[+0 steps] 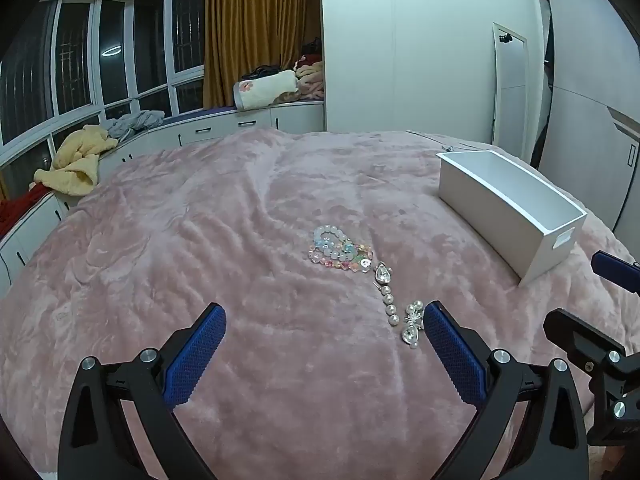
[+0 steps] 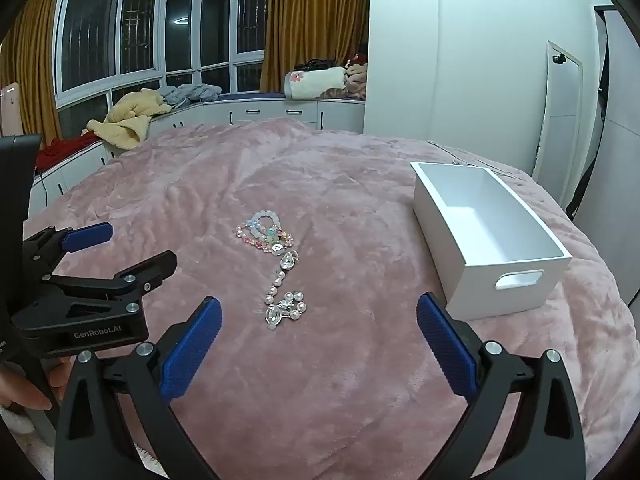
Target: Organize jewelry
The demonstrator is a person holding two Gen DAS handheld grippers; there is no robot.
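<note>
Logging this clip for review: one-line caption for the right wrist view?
Open right gripper above a pink blanket, facing beaded jewelry beside an empty white box; left gripper at left.

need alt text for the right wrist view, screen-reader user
A small heap of jewelry, beaded bracelets and pearl pieces, lies on a pink plush blanket ahead of the open right gripper. An empty white box with a handle cutout sits to its right. The left gripper, also open, reaches in from the left edge.
</note>
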